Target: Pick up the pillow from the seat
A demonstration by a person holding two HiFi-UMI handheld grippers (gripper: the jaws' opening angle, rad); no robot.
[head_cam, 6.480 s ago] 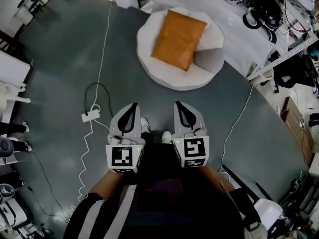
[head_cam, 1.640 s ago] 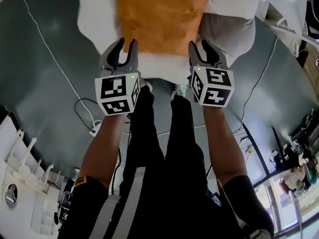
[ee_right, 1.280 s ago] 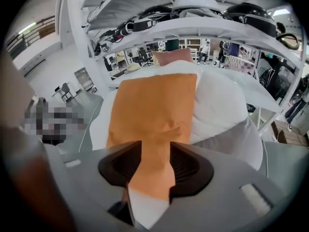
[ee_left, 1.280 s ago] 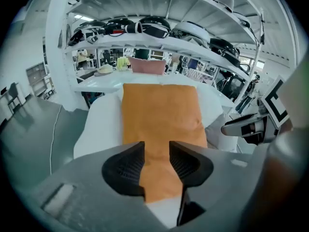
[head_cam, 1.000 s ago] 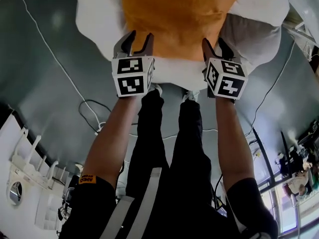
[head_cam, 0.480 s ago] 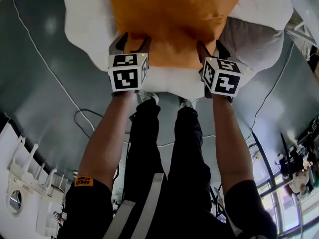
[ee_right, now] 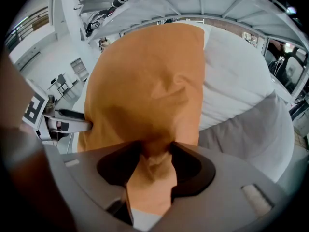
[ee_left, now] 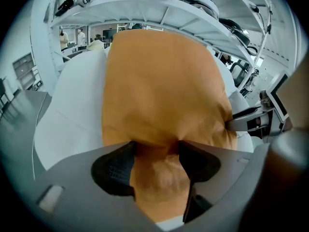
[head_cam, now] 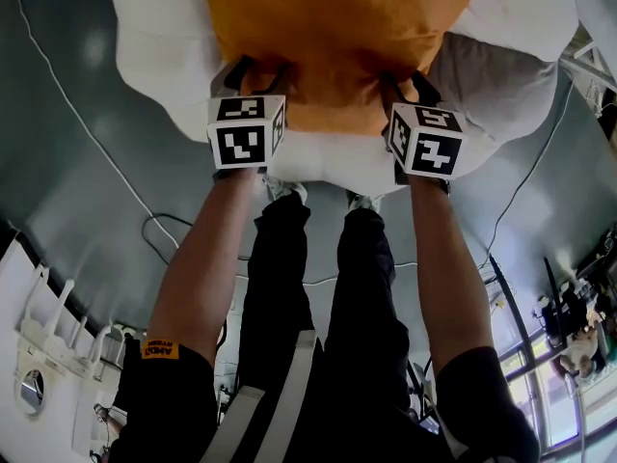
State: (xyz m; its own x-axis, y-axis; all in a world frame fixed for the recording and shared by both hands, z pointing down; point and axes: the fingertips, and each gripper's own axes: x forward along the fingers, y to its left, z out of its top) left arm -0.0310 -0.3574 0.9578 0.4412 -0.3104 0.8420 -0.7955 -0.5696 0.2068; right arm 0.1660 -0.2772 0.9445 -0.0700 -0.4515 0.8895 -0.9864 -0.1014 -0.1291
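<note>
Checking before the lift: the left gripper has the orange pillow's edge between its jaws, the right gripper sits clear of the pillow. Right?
No. The right gripper also has the edge of the pillow between its jaws, which are closing on it; the right gripper view shows this. The left gripper is as you say.

Left arm (head_cam: 198, 268) and right arm (head_cam: 439, 258) stretch forward side by side. The left gripper (head_cam: 262, 70) has its jaws wide, pillow (head_cam: 337, 27) edge filling the gap. The right gripper (head_cam: 408, 83) is closing its jaws, pads pinching the same edge.
</note>
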